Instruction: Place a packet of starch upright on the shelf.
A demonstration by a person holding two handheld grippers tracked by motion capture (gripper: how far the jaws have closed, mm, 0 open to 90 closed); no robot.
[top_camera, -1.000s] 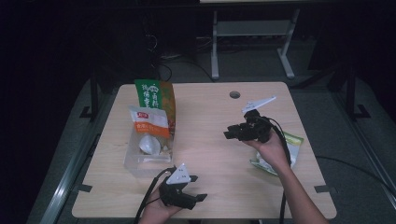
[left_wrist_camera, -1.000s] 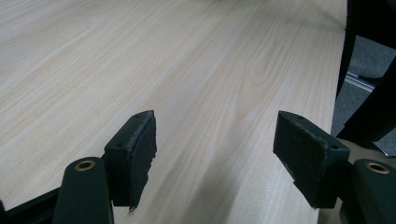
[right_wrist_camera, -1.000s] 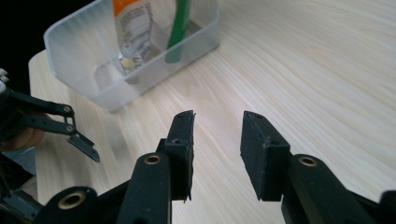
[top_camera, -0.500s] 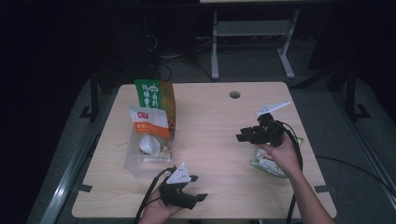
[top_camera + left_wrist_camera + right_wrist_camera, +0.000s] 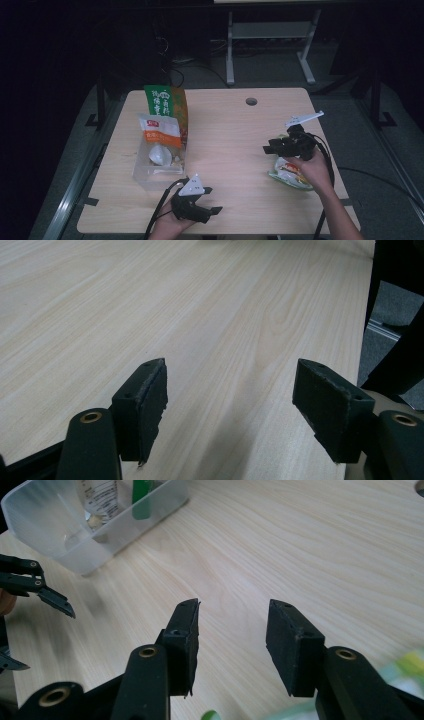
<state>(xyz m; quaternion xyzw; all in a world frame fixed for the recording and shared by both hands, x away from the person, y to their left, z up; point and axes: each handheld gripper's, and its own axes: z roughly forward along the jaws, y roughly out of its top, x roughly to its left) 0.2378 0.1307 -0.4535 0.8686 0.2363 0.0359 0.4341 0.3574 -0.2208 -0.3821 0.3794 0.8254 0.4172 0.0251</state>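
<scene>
Resting low at the near edge of the pale wooden table (image 5: 225, 130), left of the middle, the left gripper (image 5: 212, 200) points toward the right edge. In the left gripper view, its two black jaws stand wide apart over bare wood, with nothing between them.

The right gripper (image 5: 267, 148) hangs just above the table near the right edge, about halfway along it, and points left toward the middle. The right gripper view shows its jaws parted with bare wood between them; they have just been opening, and they grip nothing. The person's right hand (image 5: 312, 167) carries that gripper.

Just below and beside the right hand, a green and white snack packet (image 5: 286, 175) lies flat on the table near the right edge, partly hidden by the hand. Neither gripper touches it.

Toward the left edge stands a clear plastic bin (image 5: 150, 172). Inside it, a tall green and orange packet (image 5: 165, 102) stands upright at the far end, and a white and orange packet (image 5: 160, 131) leans in front of it. A round hole (image 5: 251, 101) sits in the table near the far edge.
</scene>
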